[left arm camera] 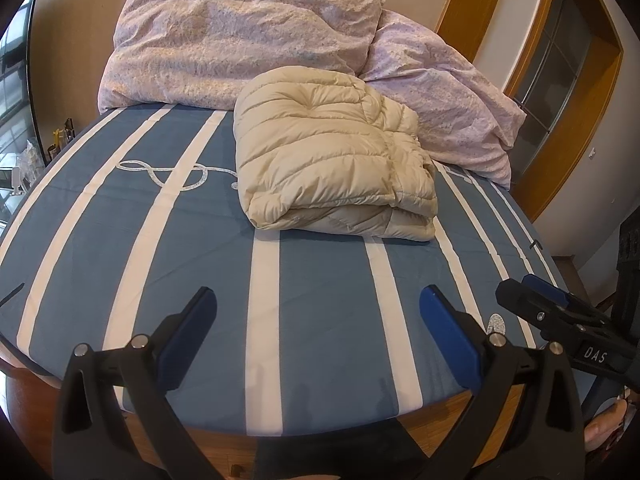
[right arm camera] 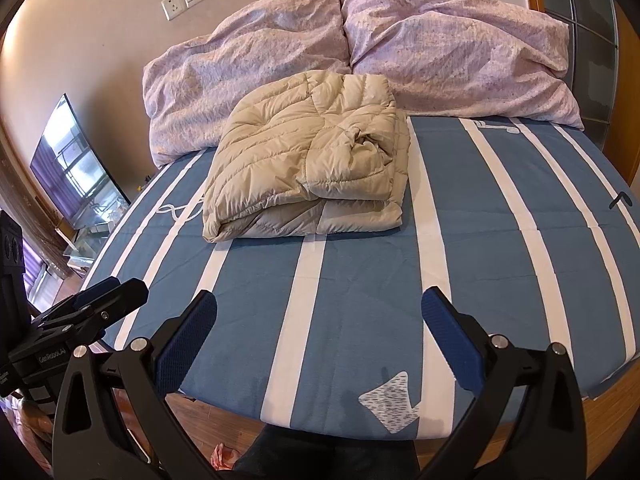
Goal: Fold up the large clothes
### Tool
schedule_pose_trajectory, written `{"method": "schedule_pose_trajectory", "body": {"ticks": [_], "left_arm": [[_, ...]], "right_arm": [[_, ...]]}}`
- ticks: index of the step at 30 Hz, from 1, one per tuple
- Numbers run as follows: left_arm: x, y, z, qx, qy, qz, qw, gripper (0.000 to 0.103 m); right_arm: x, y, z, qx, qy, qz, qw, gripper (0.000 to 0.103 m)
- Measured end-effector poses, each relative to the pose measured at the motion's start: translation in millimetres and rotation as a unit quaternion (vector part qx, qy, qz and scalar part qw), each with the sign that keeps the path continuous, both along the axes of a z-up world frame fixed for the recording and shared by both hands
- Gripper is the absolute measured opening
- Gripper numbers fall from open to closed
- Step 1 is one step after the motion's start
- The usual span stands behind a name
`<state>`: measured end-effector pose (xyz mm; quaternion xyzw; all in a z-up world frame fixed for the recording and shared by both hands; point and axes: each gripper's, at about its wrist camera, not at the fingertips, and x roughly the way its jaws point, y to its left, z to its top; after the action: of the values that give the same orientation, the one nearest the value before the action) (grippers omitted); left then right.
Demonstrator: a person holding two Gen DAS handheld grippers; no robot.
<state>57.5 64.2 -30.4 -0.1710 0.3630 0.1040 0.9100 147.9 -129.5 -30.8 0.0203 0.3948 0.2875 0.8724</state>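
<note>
Well, the cream quilted down jacket (left arm camera: 334, 160) looks light and puffy to me, soft all through, with a smooth shell that I judge will slide and spring back open if pinched shallow. I would take it at the thick folded edge nearest me, one corner per tong, biting deep through all the layers rather than the top skin alone.

It lies as a plump, squarish bundle, stitched in horizontal channels, with a bunched tuck of fabric, perhaps a sleeve or collar, pressed into its top toward 3 o'clock. It sits on the blue-and-white striped bed sheet (left arm camera: 320, 320), toward 12 o'clock from both tongs, well apart from them, its far side against the pink duvet (left arm camera: 240, 40) heaped at the head of the bed.

My left gripper (left arm camera: 318, 312) is spread wide and carries nothing, hovering over the foot of the bed. My right gripper (right arm camera: 320, 312) is likewise wide and bare. From the left view the right one shows at 3 o'clock
</note>
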Motion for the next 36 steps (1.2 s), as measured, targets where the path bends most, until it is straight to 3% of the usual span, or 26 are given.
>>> {"method": "schedule_pose_trajectory", "body": {"ticks": [36], "left_arm": [[3.3, -3.1, -2.2, -0.002, 0.001, -0.001, 1.0000, 0.101]], "right_arm": [[-1.1, 1.9, 0.2, 0.008, 0.003, -0.001, 1.000, 0.102]]}}
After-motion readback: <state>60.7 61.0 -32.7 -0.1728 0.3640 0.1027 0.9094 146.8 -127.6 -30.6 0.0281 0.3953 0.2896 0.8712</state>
